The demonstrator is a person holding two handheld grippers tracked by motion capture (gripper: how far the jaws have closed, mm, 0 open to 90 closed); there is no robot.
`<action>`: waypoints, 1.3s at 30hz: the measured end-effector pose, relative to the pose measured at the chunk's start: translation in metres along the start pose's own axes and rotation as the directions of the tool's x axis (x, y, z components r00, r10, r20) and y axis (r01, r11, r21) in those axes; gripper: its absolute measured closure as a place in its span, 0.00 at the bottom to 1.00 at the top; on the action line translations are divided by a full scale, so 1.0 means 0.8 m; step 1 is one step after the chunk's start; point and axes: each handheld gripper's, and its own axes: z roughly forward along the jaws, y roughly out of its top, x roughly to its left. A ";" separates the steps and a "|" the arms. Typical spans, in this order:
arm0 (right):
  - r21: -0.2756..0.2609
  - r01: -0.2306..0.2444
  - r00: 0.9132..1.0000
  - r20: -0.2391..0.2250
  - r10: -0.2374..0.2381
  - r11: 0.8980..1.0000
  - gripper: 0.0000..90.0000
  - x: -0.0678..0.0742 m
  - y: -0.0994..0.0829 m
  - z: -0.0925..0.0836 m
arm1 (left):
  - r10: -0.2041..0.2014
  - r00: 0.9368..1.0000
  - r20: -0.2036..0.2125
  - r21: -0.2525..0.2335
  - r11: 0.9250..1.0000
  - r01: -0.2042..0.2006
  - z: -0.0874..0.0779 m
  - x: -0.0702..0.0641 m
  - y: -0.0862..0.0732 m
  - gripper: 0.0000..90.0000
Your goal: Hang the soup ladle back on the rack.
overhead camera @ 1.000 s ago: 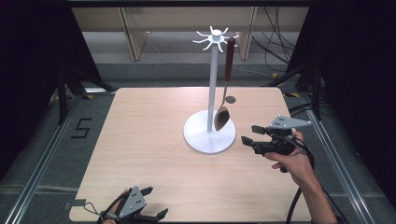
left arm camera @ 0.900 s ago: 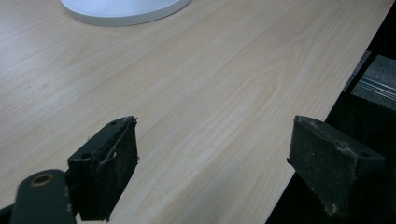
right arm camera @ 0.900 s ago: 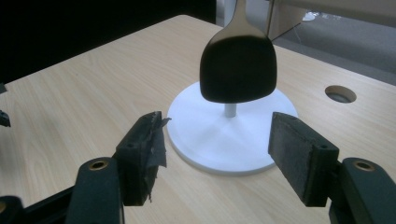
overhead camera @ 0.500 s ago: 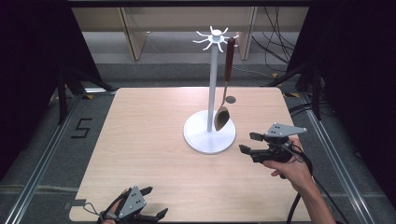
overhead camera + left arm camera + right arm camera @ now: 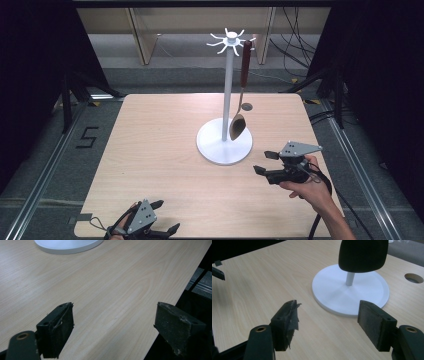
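I'm seeing a spoon [image 5: 239,122] hanging on the white rack [image 5: 226,145]; my right gripper [image 5: 264,162] and left gripper [image 5: 162,220] are hovering wide open, empty.

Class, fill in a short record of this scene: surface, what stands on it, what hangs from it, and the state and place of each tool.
Surface: wooden table
Standing: white stand, round base, hooks on top
Hanging: spoon, bowl down, just above the base
Left tool: open, at the table's near edge, holds nothing
Right tool: open, right of the stand, apart from it, holds nothing
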 end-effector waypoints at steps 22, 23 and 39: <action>0.036 0.011 0.999 -0.046 -0.009 0.999 0.32 0.041 -0.037 0.009 | -0.001 1.000 0.000 0.000 1.000 0.001 0.000 0.000 0.000 0.17; 0.036 0.012 0.999 -0.041 -0.010 0.999 0.32 0.040 -0.039 0.009 | -0.002 1.000 0.001 0.000 1.000 0.002 0.000 0.000 0.000 0.17; 0.062 0.002 0.998 -0.059 0.002 0.998 0.32 0.051 -0.063 0.010 | -0.007 1.000 0.004 -0.004 1.000 0.007 0.001 -0.001 0.000 0.17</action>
